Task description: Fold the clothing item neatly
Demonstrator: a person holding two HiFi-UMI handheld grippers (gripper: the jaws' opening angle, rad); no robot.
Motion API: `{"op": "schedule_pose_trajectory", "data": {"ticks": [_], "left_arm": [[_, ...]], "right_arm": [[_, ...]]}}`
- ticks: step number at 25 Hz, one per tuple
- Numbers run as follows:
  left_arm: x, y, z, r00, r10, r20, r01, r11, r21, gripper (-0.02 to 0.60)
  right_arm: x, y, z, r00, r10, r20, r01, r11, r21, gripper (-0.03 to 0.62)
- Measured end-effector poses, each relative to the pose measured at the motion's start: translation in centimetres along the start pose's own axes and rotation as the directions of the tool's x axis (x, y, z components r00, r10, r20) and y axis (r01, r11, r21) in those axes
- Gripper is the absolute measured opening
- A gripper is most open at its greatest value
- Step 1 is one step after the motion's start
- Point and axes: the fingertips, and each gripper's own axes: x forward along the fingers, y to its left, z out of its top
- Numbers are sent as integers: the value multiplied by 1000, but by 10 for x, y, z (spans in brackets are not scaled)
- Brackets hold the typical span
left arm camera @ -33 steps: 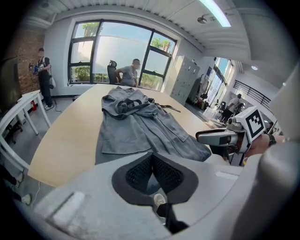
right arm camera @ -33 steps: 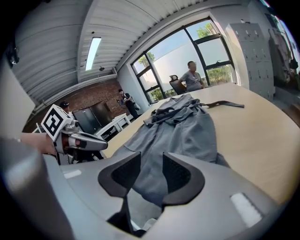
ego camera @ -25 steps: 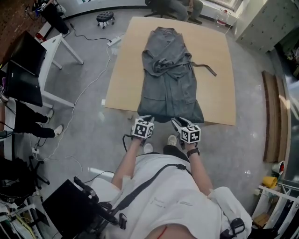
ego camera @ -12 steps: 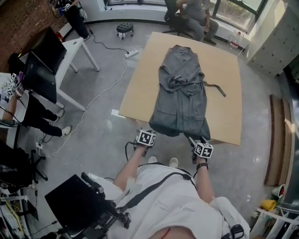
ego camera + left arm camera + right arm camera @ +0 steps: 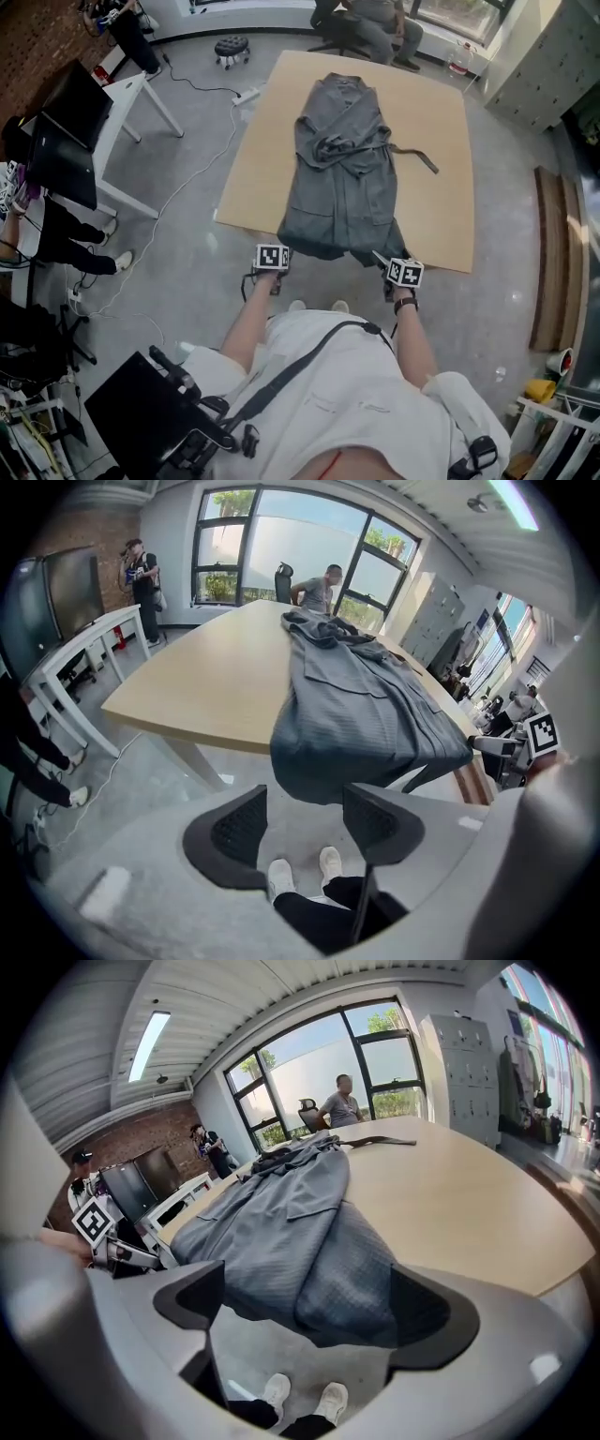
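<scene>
A grey robe (image 5: 342, 178) lies lengthwise on the wooden table (image 5: 441, 206), its belt (image 5: 412, 155) trailing off to the right. The hem hangs over the near edge. My left gripper (image 5: 278, 251) sits just below the hem's left corner, my right gripper (image 5: 386, 262) below its right corner. Both jaws have just been opening and stand wide. In the left gripper view the hem (image 5: 366, 733) hangs beyond the left gripper (image 5: 305, 810), with floor between the pads. In the right gripper view the cloth (image 5: 300, 1241) hangs past the right gripper (image 5: 309, 1307), untouched.
A white desk with monitors (image 5: 103, 103) stands left of the table, and a cable (image 5: 178, 187) runs across the floor. A stool (image 5: 232, 47) and seated people (image 5: 366, 19) are at the far end. Wooden boards (image 5: 548, 253) lie on the right.
Both grippers have spread apart along the near table edge, the right one further right, and both have sunk a little. Their jaws have opened, and the hem hangs free.
</scene>
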Motion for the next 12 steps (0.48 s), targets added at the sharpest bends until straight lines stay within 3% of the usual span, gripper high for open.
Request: {"op": "schedule_pose_trajectory", "data": {"ticks": [4,7,10,12], "left_arm": [[9,-7,7,998,-53,14,54,997,-62,264],[16,-4,14,999,-44,23,46,990,-136,262],[27,6,7,1000,2,-26,-5,993,-122,262],[32,7,1,999,15,-46,-19,995,-97,262]], "right_arm": [[11,-5,-5,999,-13,-31,13,1000,20,545],[16,-8,-2,998,-51,-28,51,999,-8,545],[19,-13,-6,990,-126,-70,119,988,-97,547],[10,-23,-12,974,-203,-97,189,972,-137,589]]}}
